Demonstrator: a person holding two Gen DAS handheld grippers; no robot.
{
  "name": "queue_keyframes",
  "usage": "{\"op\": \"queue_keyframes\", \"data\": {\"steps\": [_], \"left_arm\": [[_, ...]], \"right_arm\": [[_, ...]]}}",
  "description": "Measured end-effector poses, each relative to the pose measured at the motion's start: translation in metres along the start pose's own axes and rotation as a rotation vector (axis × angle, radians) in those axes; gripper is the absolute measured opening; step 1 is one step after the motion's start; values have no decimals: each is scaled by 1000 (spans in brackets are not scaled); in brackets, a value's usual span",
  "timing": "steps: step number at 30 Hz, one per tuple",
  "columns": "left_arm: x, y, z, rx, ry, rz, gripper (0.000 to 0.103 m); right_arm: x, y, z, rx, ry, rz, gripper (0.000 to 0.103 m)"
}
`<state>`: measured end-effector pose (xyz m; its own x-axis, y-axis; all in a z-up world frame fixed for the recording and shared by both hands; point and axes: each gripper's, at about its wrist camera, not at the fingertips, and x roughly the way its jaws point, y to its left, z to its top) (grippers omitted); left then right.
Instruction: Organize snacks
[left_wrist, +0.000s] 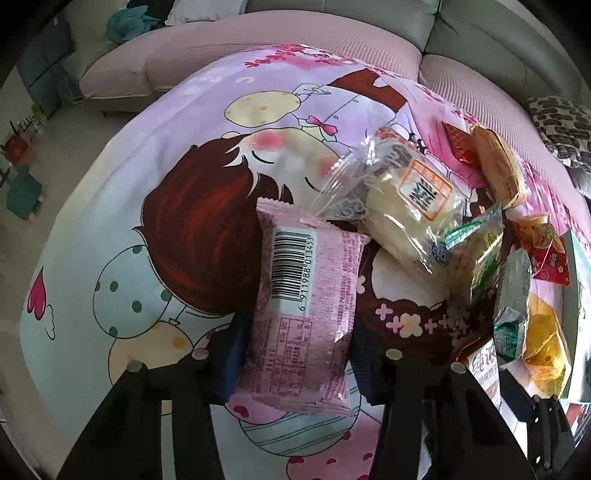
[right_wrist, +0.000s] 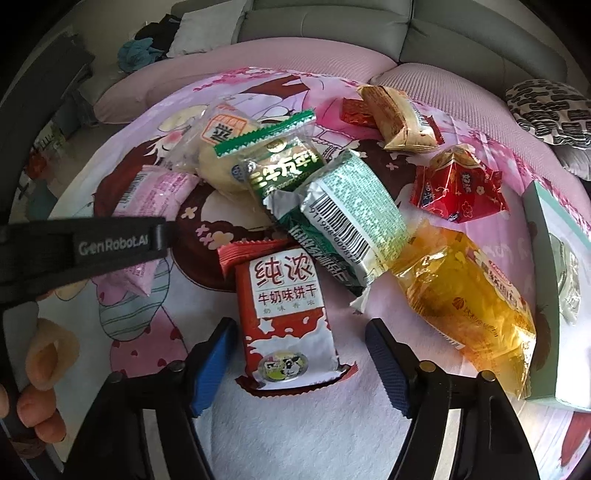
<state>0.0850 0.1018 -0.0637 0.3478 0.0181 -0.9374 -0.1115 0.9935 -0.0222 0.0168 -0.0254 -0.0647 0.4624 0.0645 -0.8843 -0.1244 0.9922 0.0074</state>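
Pink packet (left_wrist: 306, 295), perhaps speckled

A pink packet (left_wrist: 301, 314), barcode up, is held between the left gripper (left_wrist: 295, 365) pads, while a red-and-white milk biscuit packet (right_wrist: 286, 317) is seen flat between the right gripper (right_wrist: 299, 363) fingers, untouched.

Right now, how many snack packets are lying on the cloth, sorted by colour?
Red packets: 3
Green packets: 2
Pink packet: 1
Yellow packet: 1
Tan packet: 1
Clear-wrapped pastry: 1
Total: 9
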Motion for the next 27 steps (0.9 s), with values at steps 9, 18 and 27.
{"op": "queue_keyframes", "data": {"steps": [9, 18, 27], "left_arm": [[-6, 0, -7, 0, -3, -1, 45], [-11, 4, -4, -26, -1, -24, 41], [-18, 15, -5, -64, -10, -46, 40]], "right_arm": [[0, -3, 3, -7, -19, -8, 55], [-6, 1, 2, -17, -28, 29, 43], [-16, 2, 3, 2, -40, 106, 42]]}}
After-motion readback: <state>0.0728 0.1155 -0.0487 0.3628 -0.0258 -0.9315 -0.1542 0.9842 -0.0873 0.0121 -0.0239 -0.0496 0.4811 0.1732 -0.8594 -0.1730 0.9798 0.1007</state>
